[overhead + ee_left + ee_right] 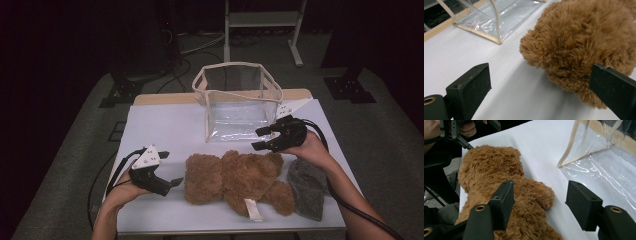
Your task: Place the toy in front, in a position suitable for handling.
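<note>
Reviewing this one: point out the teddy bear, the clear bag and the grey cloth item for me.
teddy bear [240, 180], high view, on its brown belly.
clear bag [240, 117], high view, on its transparent front wall.
grey cloth item [308, 192], high view, on its middle, at the teddy bear's right end.

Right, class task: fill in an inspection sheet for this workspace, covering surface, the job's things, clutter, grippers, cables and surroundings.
Surface: white table top, wooden strip along the far edge.
Job's things: brown teddy bear lying on its side, white label showing; clear plastic bag standing open behind it.
Clutter: grey knitted hat touching the bear.
Grippers: left gripper open beside the bear's head; right gripper open above the bear, holding nothing.
Cables: black cable trails from each gripper.
Surroundings: dark room, grey floor, metal frame behind.
</note>
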A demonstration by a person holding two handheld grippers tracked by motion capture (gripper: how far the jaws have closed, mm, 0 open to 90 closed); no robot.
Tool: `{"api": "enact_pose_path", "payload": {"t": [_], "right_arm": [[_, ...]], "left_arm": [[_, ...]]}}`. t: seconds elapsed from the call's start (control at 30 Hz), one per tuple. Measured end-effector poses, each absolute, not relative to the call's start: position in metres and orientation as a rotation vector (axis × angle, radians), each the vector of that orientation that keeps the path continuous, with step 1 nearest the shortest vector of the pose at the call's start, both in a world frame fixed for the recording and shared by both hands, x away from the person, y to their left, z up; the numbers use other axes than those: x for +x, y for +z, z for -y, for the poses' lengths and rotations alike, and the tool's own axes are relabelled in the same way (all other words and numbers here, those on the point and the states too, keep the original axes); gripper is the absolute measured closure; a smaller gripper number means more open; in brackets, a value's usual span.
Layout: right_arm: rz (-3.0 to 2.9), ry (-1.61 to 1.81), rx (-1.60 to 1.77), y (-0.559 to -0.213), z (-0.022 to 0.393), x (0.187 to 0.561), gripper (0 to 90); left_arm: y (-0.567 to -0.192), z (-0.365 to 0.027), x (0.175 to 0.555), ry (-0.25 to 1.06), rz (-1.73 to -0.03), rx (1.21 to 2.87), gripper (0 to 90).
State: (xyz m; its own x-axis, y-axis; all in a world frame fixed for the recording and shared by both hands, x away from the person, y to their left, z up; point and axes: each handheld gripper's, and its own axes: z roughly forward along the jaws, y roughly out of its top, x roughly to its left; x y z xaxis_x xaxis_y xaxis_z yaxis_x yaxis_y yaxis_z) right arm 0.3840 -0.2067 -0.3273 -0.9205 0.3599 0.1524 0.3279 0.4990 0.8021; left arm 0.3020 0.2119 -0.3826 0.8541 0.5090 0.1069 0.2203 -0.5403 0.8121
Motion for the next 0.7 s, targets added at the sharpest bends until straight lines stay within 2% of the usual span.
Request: {"api": "enact_pose_path", "payload": {"t": [0.7], "right_arm": [[-2.735,1.352,0.591,-0.311,0.187,0.398,37.8]], "left_arm": [[-0.38,-0.221,0.305,0.427,-0.55,2.124,3.6]]}}
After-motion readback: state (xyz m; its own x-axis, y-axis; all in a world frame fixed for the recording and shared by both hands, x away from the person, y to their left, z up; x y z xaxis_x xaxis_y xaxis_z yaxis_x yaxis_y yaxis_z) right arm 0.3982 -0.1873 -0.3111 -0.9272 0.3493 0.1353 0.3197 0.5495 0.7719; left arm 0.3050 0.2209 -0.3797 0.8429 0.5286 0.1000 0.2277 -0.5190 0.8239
